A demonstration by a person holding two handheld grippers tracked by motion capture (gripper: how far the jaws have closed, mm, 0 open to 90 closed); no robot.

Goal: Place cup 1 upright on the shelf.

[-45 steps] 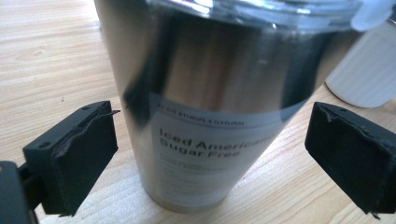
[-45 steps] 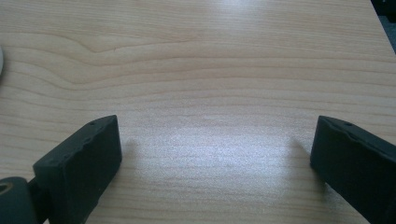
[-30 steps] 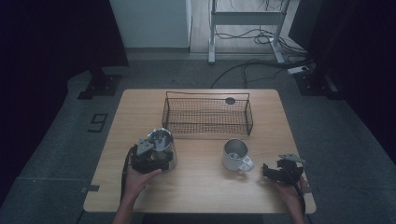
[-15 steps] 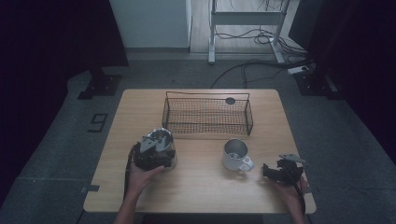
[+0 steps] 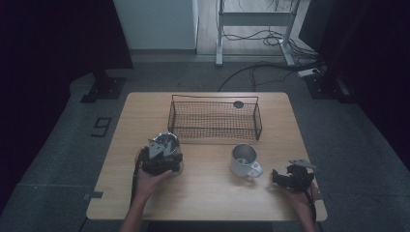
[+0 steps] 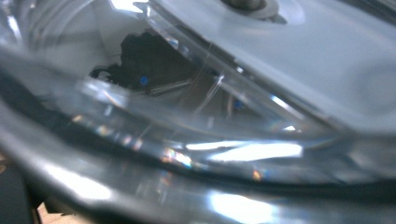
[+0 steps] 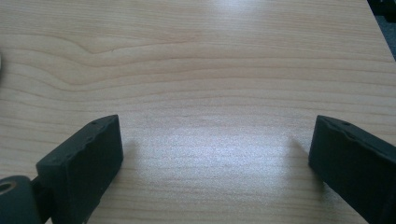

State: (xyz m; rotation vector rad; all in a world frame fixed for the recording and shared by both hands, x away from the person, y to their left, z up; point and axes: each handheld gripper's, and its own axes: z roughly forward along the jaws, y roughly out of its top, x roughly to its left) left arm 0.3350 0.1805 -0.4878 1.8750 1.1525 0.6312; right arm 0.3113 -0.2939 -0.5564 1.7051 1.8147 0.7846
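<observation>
We saw a wire basket [image 5: 215,120] at mid-frame on the worktop [image 5: 208,203], a steel mug [image 5: 243,160] below its right end. The left claw [image 5: 162,153] pressed against a glass vessel [image 6: 196,140]; its grip we couldn't tell. The right claw [image 5: 279,178] gaped wide.

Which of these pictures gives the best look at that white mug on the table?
The high view: the white mug stands whole on the table, handle toward the person, in front of the wire basket. The right gripper view looks at bare wood between its tongs; the left gripper view is blurred glass.
</observation>
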